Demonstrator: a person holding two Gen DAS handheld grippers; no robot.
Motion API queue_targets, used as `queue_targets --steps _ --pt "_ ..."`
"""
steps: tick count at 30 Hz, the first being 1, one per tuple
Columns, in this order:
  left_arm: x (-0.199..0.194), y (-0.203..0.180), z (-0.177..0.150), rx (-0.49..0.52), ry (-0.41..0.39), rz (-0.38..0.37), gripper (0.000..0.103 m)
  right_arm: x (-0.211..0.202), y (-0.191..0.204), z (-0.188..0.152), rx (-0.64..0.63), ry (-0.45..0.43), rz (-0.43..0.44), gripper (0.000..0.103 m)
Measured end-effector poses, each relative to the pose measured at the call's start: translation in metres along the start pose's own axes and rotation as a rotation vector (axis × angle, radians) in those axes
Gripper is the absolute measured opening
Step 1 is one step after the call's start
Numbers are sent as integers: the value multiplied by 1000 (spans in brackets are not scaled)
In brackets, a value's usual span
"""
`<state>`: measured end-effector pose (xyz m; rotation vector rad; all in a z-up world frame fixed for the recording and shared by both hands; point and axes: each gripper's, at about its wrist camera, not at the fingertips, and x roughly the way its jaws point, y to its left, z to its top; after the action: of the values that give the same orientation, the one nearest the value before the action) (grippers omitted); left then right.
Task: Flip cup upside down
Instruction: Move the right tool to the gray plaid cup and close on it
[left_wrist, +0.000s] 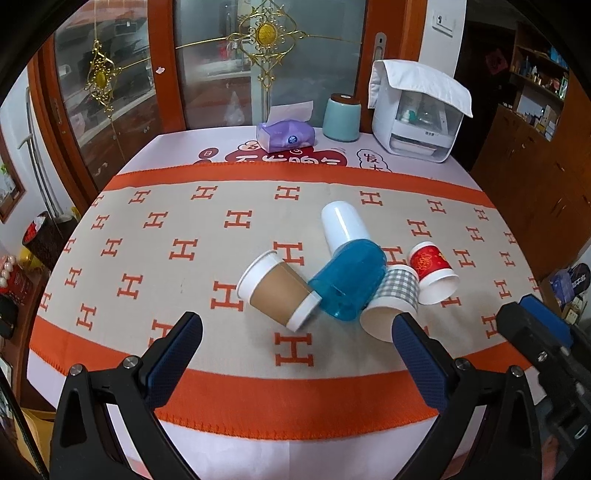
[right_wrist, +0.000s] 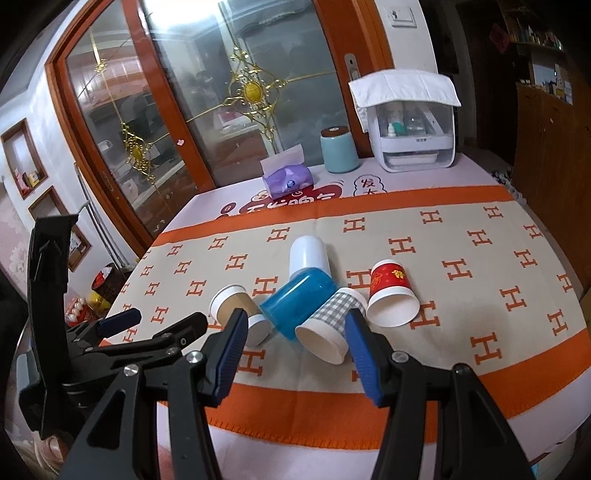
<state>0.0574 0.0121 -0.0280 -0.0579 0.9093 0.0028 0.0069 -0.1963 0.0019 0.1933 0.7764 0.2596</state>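
Five cups lie tipped in a cluster on the worktop (left_wrist: 110, 258); both claws spread wide, holding nothing.

Left wrist view: the left claw (left_wrist: 295, 338) hangs over the near edge, facing the brown cup (left_wrist: 280, 295), blue cup (left_wrist: 351, 280), white cup (left_wrist: 343, 225), checked cup (left_wrist: 395, 299) and red cup (left_wrist: 432, 269), all on their sides and touching in a row. Right wrist view: the right claw (right_wrist: 295, 332) frames the checked cup (right_wrist: 332, 325), its mouth toward the camera; the left claw (right_wrist: 162, 321) sits at left.

My left gripper (left_wrist: 297, 334) hung wide open above five tipped cups: brown cup (left_wrist: 277, 291), blue cup (left_wrist: 349, 282), white cup (left_wrist: 344, 227), checked cup (left_wrist: 391, 302), red cup (left_wrist: 432, 273).
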Motion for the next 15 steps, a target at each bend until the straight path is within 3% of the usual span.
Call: queue_targets --steps 5,15 --pt "19 2 18 5 11 15 102 21 -20 18 50 61 17 57" --pt "93 26 40 -75 170 -65 102 98 -73 20 298 299 65 59"
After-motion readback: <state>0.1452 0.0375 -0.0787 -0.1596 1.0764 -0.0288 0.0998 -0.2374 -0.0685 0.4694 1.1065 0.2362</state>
